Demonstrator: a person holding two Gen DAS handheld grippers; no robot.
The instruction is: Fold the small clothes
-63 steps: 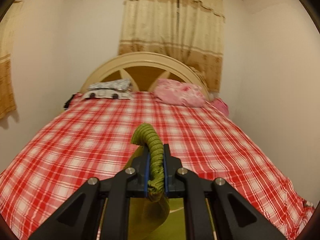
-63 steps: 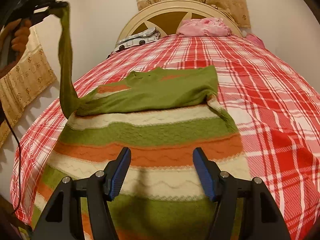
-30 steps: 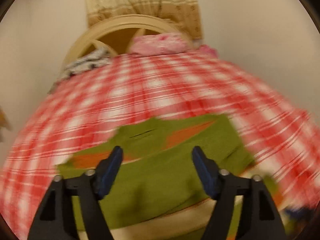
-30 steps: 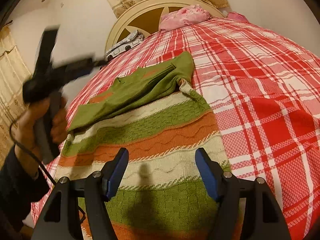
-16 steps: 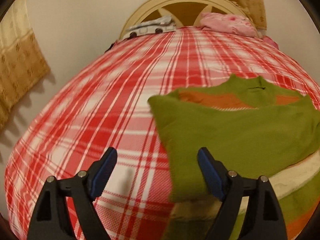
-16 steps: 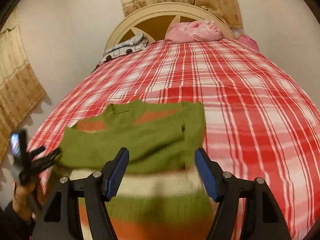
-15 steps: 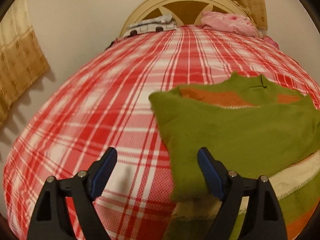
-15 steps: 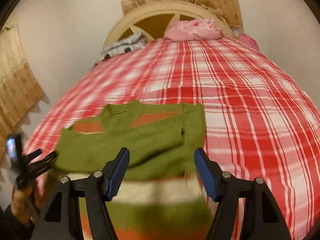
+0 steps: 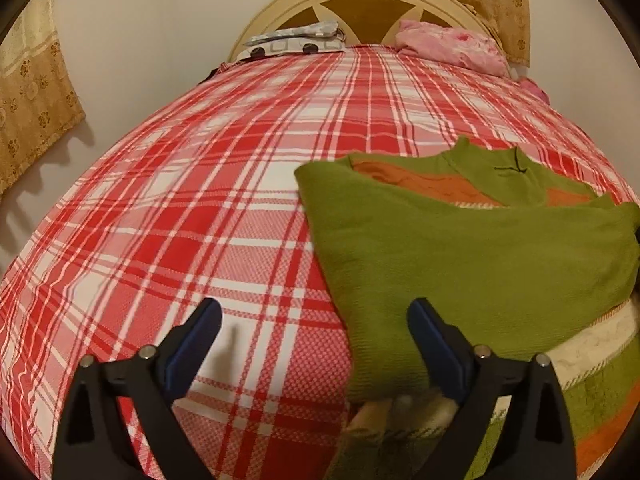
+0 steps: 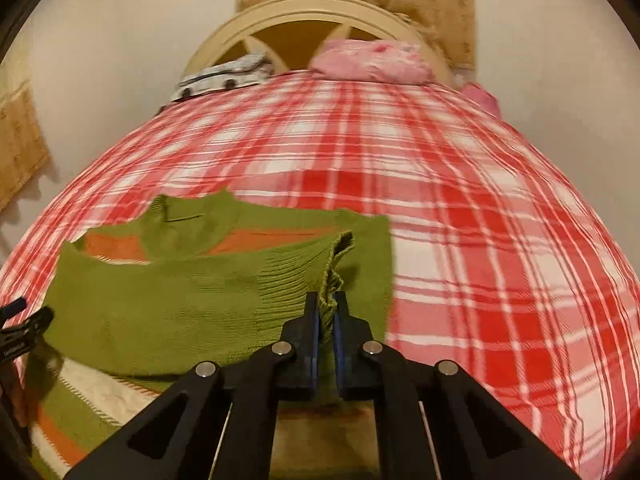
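While the striped sweater (image 10: 168, 312) lies soft and limp on the bed (image 10: 460, 208), the right gripper (image 10: 326, 320) has just clamped its ribbed cuff, a firm hold; the left gripper (image 9: 314, 340) jaws have just been opening, empty

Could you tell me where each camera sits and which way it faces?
Left wrist: on the left tool, looking down its open fingers at the bed and the sweater edge; no hand shows.
Right wrist: on the right tool, shut on the sweater's cuff, facing the headboard; the left tool's tip shows at the left edge.
Shared: bed, sweater, headboard.
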